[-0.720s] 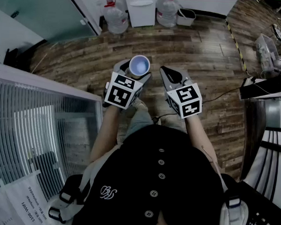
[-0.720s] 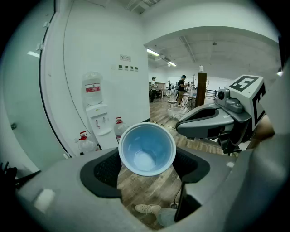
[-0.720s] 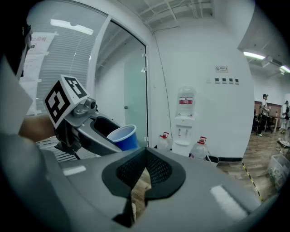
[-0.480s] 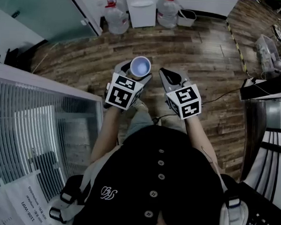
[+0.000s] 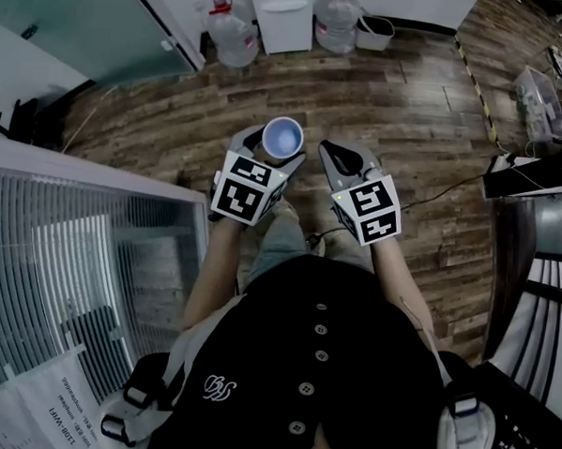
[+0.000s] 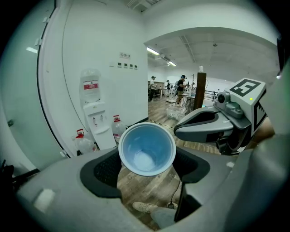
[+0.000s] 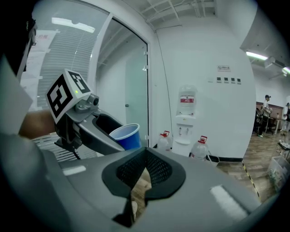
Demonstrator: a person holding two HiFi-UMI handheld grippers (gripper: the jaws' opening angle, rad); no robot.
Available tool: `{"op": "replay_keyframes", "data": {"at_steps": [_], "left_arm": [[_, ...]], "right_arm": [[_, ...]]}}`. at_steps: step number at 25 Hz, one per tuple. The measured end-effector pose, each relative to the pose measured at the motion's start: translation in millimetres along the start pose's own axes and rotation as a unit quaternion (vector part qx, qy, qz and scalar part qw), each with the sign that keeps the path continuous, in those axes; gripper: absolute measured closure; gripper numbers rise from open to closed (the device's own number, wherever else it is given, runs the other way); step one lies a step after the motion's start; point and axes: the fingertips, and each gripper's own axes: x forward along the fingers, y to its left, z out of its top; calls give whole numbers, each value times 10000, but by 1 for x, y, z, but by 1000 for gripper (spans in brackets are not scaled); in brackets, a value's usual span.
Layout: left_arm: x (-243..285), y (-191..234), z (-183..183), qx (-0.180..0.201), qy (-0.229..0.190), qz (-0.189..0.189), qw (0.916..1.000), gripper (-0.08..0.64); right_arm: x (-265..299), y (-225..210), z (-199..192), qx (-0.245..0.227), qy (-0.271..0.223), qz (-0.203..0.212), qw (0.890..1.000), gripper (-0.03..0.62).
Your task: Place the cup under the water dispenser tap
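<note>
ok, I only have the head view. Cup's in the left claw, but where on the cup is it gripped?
Observer: On the side wall. The left gripper view shows the left claw with its pads on either side of the blue cup, below the rim.
Operator: Right claw carrying anything?
Observer: No. In the right gripper view the right claw has its jaws together at the tips, with nothing between them.
Operator: Dispenser tap free?
Observer: Looks so. The water dispenser faces us against the wall, and no cup shows on the ledge under its taps, though it is small in view.
</note>
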Motion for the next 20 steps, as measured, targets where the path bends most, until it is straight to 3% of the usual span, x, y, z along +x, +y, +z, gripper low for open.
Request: {"op": "replay_keyframes", "data": {"at_steps": [7, 20], "left_arm": [[23, 23, -1, 2, 162, -165, 9997, 204], [85, 141, 71, 206, -27, -328, 9992, 204]], "right_arm": [[36, -20, 10, 343, -51, -59, 9994, 592], [136, -100, 72, 422, -142, -401, 9982, 592]]}}
